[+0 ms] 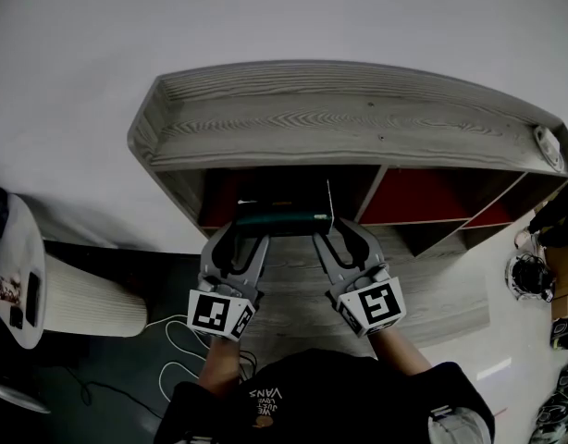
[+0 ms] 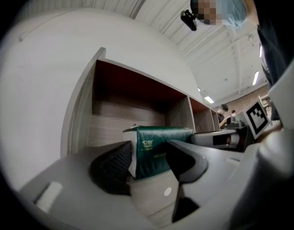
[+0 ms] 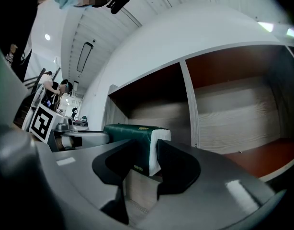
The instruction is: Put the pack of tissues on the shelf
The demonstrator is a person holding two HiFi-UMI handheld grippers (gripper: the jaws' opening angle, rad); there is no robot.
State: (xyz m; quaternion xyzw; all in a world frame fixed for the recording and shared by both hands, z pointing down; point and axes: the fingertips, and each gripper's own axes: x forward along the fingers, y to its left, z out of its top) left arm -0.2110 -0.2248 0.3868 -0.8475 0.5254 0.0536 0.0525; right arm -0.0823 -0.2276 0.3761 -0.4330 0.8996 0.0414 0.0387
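Note:
A dark green pack of tissues point(image 1: 282, 218) with white ends is held level at the mouth of the left compartment of a grey wooden shelf point(image 1: 358, 123) with red back panels. My left gripper point(image 1: 241, 236) is shut on the pack's left end and my right gripper point(image 1: 345, 235) on its right end. In the left gripper view the pack point(image 2: 159, 150) sits between the jaws of the left gripper point(image 2: 147, 163), with the compartment behind it. In the right gripper view the pack point(image 3: 132, 137) shows its white end between the jaws of the right gripper point(image 3: 146, 159). Whether the pack rests on the compartment floor I cannot tell.
A round white object point(image 1: 548, 146) lies on the shelf top at the right end. A white side table point(image 1: 16, 280) and a ribbed white cylinder point(image 1: 90, 299) stand at the left, with cables point(image 1: 182, 340) on the floor. Shoes and gear point(image 1: 529, 276) lie at the right.

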